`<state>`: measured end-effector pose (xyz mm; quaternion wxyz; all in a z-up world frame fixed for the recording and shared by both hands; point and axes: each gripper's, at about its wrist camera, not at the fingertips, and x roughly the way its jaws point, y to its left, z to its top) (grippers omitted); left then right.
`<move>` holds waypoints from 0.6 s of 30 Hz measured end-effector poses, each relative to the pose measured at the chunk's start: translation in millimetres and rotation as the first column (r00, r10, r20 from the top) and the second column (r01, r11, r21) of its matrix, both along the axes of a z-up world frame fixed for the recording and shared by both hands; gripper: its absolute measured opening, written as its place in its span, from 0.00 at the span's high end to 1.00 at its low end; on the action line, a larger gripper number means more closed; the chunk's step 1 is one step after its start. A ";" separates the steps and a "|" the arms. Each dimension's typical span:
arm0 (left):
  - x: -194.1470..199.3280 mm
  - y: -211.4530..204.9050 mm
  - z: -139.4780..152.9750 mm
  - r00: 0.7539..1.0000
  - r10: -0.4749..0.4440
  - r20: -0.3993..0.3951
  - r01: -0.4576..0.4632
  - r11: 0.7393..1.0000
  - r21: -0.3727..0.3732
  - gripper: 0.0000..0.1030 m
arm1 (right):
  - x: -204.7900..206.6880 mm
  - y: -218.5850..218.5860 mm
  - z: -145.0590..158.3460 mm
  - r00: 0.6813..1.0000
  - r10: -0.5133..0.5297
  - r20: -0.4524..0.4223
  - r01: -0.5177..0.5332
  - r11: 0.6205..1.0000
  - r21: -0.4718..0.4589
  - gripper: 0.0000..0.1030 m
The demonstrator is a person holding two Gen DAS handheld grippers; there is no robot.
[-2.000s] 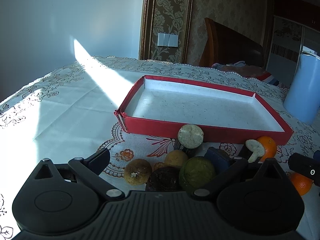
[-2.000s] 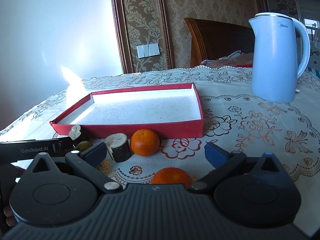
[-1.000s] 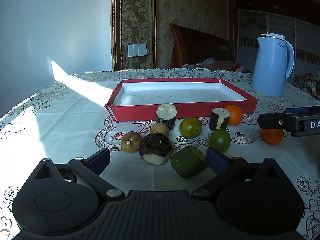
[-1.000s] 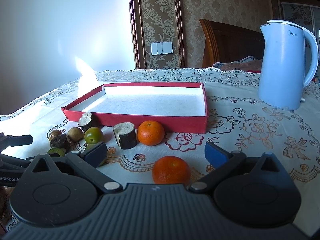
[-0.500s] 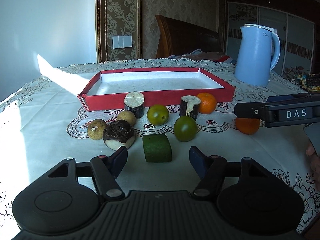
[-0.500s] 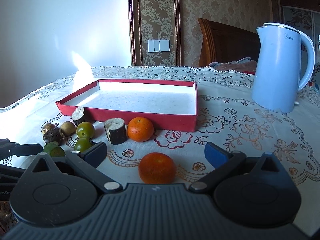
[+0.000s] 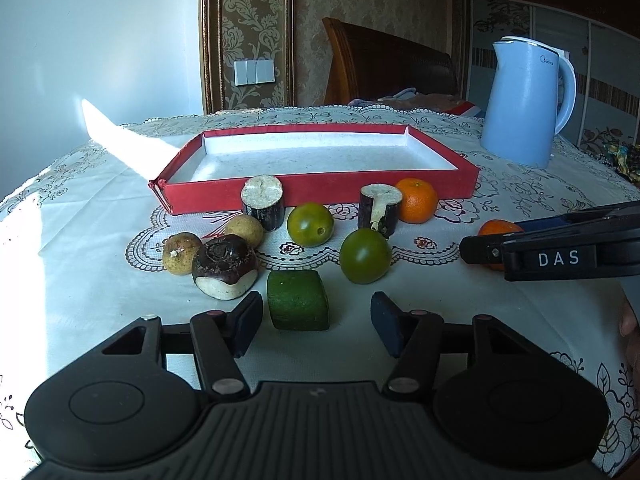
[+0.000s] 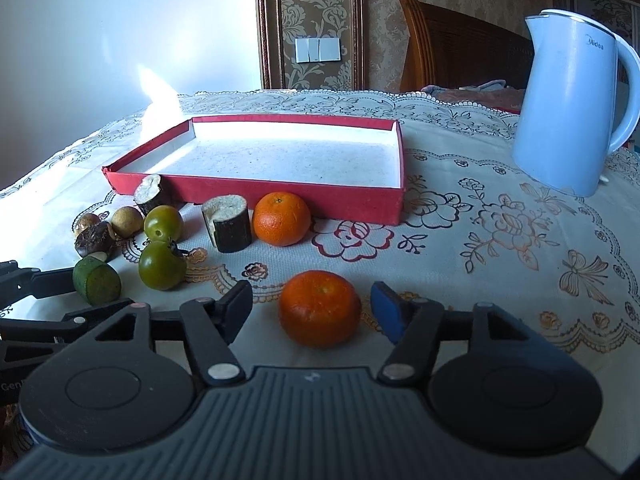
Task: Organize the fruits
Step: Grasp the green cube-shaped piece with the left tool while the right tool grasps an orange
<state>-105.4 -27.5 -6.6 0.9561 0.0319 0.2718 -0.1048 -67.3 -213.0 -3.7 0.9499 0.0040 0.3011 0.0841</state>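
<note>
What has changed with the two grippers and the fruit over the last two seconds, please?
Both grippers drew back from the tray, then their jaws narrowed. The left gripper now brackets the green block, the right gripper the near orange; the pads do not visibly press either, so nothing is gripped. The fruit kept its places on the cloth, the tray holds nothing, and the kettle stands unmoved.

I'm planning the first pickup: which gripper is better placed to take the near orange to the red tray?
Right. The right gripper already straddles the near orange, its jaws just closing in, not yet pressing. The left gripper flanks the green block instead. The red tray holds nothing.
</note>
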 end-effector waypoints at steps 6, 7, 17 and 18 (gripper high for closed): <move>2.4 -6.3 -0.2 1.000 0.004 -0.003 -0.004 1.000 0.009 0.45 | 2.8 -2.6 -2.5 0.999 -0.022 -0.025 0.023 1.000 0.006 0.58; 2.9 -6.7 0.0 1.000 0.006 -0.004 -0.006 1.000 0.009 0.45 | 2.8 -2.0 -2.5 0.999 -0.023 -0.025 0.023 1.000 0.003 0.58; 5.1 -8.5 0.1 1.000 0.028 -0.003 -0.028 0.999 0.018 0.52 | 1.3 0.1 -0.8 0.999 -0.034 -0.023 0.034 0.999 -0.013 0.60; 5.6 -8.8 0.3 0.999 0.033 -0.003 -0.033 0.999 0.017 0.54 | 1.2 0.3 -0.7 0.999 -0.035 -0.023 0.035 0.999 -0.013 0.60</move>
